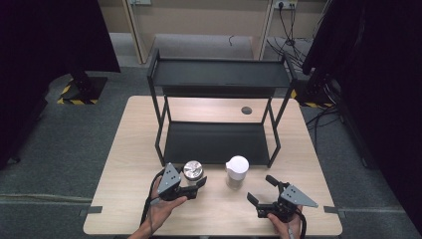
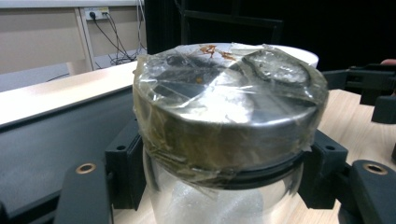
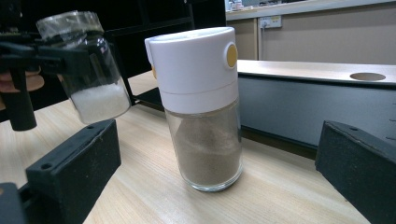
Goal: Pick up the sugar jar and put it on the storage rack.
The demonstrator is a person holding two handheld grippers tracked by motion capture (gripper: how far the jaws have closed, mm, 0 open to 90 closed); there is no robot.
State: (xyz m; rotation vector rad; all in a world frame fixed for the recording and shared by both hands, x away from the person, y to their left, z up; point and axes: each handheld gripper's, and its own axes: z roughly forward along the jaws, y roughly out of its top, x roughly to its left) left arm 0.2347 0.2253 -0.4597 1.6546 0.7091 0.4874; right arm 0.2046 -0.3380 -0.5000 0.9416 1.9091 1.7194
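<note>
Left hand-held gripper (image 1: 200, 183) clenched on metal-lidded jar (image 1: 192, 171), tilted off bench (image 1: 124, 189); right hand-held gripper (image 1: 263, 191) released. Slick glass could slip.

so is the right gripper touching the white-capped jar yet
Apart. In the right gripper view the white-capped jar stands on the table between the right gripper jaws, with bare wood showing on both sides.
</note>
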